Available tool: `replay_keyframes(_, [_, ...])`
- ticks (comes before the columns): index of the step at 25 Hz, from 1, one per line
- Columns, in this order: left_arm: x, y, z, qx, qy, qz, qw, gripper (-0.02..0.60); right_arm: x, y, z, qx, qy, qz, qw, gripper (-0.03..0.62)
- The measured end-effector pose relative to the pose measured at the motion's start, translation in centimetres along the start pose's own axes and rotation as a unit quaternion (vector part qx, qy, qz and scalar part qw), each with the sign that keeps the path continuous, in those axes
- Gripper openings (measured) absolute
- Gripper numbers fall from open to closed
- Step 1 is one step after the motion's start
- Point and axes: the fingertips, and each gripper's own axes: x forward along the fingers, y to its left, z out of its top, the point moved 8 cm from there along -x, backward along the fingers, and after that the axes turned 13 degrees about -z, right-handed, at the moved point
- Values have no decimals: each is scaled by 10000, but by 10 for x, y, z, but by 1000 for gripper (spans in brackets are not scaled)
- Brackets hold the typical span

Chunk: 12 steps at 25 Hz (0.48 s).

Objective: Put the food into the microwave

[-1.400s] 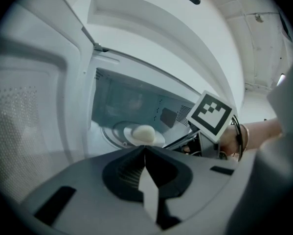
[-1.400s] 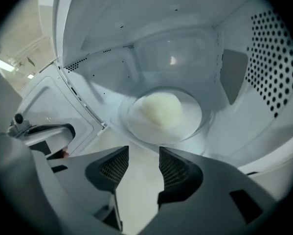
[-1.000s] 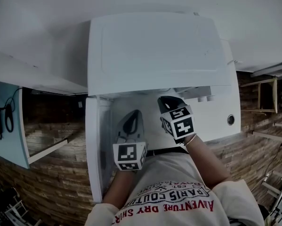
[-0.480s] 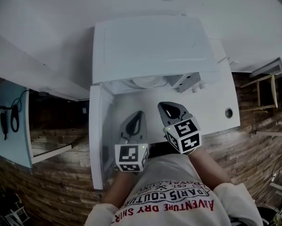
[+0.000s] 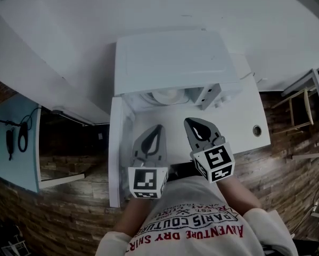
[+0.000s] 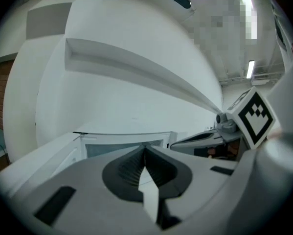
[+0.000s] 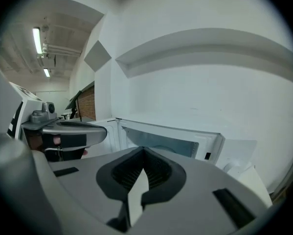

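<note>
Head view: looks down on a white microwave (image 5: 175, 60) at frame centre, with its door (image 5: 115, 159) swung open toward the lower left. Shows a round white dish (image 5: 167, 96) inside the cavity; cannot tell what lies on it. Just below, finds the left gripper (image 5: 157, 128) and right gripper (image 5: 194, 122) side by side over the white counter (image 5: 244, 116), both apart from the microwave. Left gripper view: closed tip to tip on nothing, facing the microwave at centre, with the right gripper at the right edge. Right gripper view: likewise pinched together and empty, facing the open cavity at centre right, with the left gripper at the left edge.
</note>
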Motion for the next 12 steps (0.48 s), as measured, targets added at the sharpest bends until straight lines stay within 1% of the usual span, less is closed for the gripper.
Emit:
replay_keyframes(5, [-7, 2, 11, 145, -166, 40, 9998, 8, -3, 3, 10, 63, -202, -31, 9998, 11])
replay_keyframes(12, [-5, 7, 13, 114, -227, 82, 9996, 8, 0, 2, 14, 140, -316, -211, 9992, 11])
